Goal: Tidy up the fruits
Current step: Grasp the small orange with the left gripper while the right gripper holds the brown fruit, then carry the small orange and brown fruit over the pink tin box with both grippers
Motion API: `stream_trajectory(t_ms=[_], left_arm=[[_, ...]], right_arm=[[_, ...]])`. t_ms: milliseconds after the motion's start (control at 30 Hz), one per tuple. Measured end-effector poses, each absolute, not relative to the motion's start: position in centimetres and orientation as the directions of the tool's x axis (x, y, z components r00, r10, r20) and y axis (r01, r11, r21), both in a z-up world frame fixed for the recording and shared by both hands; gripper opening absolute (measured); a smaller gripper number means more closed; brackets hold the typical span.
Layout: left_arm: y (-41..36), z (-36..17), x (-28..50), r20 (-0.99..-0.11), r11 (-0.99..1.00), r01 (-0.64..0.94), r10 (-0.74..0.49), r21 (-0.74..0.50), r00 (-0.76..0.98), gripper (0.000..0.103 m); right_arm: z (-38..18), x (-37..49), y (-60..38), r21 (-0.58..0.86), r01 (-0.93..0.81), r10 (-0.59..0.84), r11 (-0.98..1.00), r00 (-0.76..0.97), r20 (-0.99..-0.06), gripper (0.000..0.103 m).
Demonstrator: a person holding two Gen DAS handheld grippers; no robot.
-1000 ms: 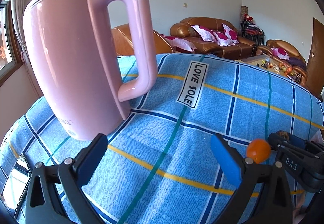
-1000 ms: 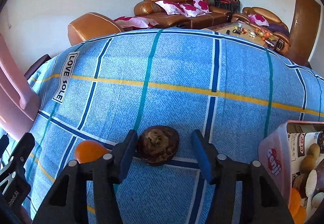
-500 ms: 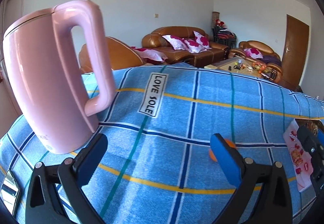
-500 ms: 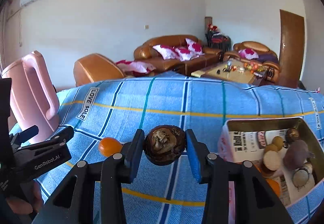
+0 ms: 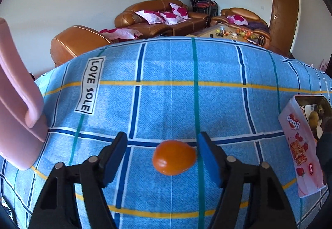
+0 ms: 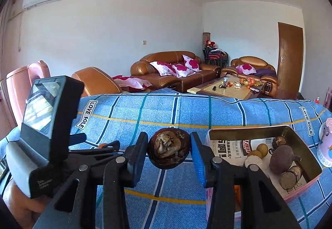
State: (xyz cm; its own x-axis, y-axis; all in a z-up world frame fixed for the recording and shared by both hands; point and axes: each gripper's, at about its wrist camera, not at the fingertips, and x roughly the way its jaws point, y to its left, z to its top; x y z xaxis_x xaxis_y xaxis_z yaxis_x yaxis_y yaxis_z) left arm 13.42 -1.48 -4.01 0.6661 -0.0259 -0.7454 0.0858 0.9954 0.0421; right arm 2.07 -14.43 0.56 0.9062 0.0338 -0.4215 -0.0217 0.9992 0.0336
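An orange fruit [image 5: 173, 157] lies on the blue checked cloth [image 5: 170, 102]. My left gripper [image 5: 162, 155] is open, its two fingers on either side of the fruit, not touching it. My right gripper [image 6: 169, 151] is shut on a dark brown wrinkled fruit [image 6: 168, 150] and holds it above the cloth, left of a pink tin box [image 6: 294, 189]. The box holds several fruits, brown, purple and tan. The box also shows at the right edge of the left wrist view [image 5: 298, 146].
A pink kettle [image 5: 16, 117] stands at the left on the cloth. The left gripper's body [image 6: 43, 131] fills the left of the right wrist view. A small pink object [image 6: 326, 146] stands right of the box. Sofas and a coffee table lie beyond.
My left gripper swung right from the kettle and now straddles the orange fruit. My right gripper closed on the brown fruit and lifted it off the cloth.
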Motion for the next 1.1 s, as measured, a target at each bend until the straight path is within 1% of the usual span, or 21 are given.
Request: stream_trajectory(t_ms=[133, 200, 267, 300, 333, 367, 533, 600, 700, 833, 967, 1100], left_arm=[[-1.1, -4.9, 14.2, -0.791, 0.996, 0.084, -0.053, -0.002, 0.609, 0.067], [-0.7, -4.8, 14.2, -0.788, 0.996, 0.079, -0.077, -0.036, 0.611, 0.065], [-0.8, -4.9, 14.1, -0.788, 0.996, 0.079, -0.072, -0.030, 0.612, 0.062], [-1.0, -4.9, 14.0, -0.787, 0.996, 0.086, -0.076, -0.029, 0.613, 0.059], [-0.9, -4.8, 13.8, -0.783, 0.994, 0.099, -0.089, -0.036, 0.615, 0.046], [-0.9, -4.7, 13.7, -0.781, 0.993, 0.107, -0.099, -0.042, 0.617, 0.043], [0.4, -4.6, 13.2, -0.767, 0.991, 0.087, -0.133, -0.100, 0.627, 0.043], [1.1, -4.0, 12.4, -0.743, 0.995, 0.039, -0.097, -0.095, 0.662, 0.043], [2.2, -2.6, 10.4, -0.657, 0.996, -0.026, -0.035, -0.083, 0.753, 0.043], [2.9, -1.5, 8.3, -0.571, 0.997, -0.077, 0.051, -0.021, 0.819, 0.043], [3.4, -1.0, 7.0, -0.521, 0.994, -0.107, 0.097, 0.011, 0.848, 0.043], [3.2, -0.8, 6.3, -0.505, 0.994, -0.110, 0.107, 0.023, 0.857, 0.043]], right_arm=[[0.5, 2.5, -14.4, 0.032, -0.032, 0.042, 0.999, 0.900, -0.435, 0.044], [0.5, 2.8, -14.4, 0.029, -0.037, 0.047, 0.999, 0.896, -0.441, 0.044], [0.5, 3.1, -14.4, 0.028, -0.039, 0.047, 0.999, 0.895, -0.443, 0.044], [0.5, 3.2, -14.5, 0.028, -0.040, 0.048, 0.999, 0.895, -0.443, 0.044], [0.5, 3.2, -14.5, 0.028, -0.039, 0.047, 0.999, 0.895, -0.443, 0.044], [0.5, 3.2, -14.5, 0.027, -0.038, 0.046, 0.999, 0.896, -0.443, 0.044], [0.5, 3.1, -14.5, 0.024, -0.035, 0.042, 0.999, 0.902, -0.429, 0.044], [0.5, 3.1, -14.5, 0.023, -0.037, 0.043, 0.999, 0.904, -0.426, 0.044], [0.5, 2.6, -14.4, 0.024, -0.044, 0.050, 0.999, 0.911, -0.408, 0.044], [0.5, 1.9, -14.1, 0.012, -0.059, 0.059, 0.998, 0.924, -0.378, 0.044], [0.5, 1.3, -13.9, 0.005, -0.070, 0.067, 0.998, 0.934, -0.351, 0.044], [0.6, 1.0, -13.8, -0.007, -0.067, 0.061, 0.998, 0.940, -0.337, 0.044]])
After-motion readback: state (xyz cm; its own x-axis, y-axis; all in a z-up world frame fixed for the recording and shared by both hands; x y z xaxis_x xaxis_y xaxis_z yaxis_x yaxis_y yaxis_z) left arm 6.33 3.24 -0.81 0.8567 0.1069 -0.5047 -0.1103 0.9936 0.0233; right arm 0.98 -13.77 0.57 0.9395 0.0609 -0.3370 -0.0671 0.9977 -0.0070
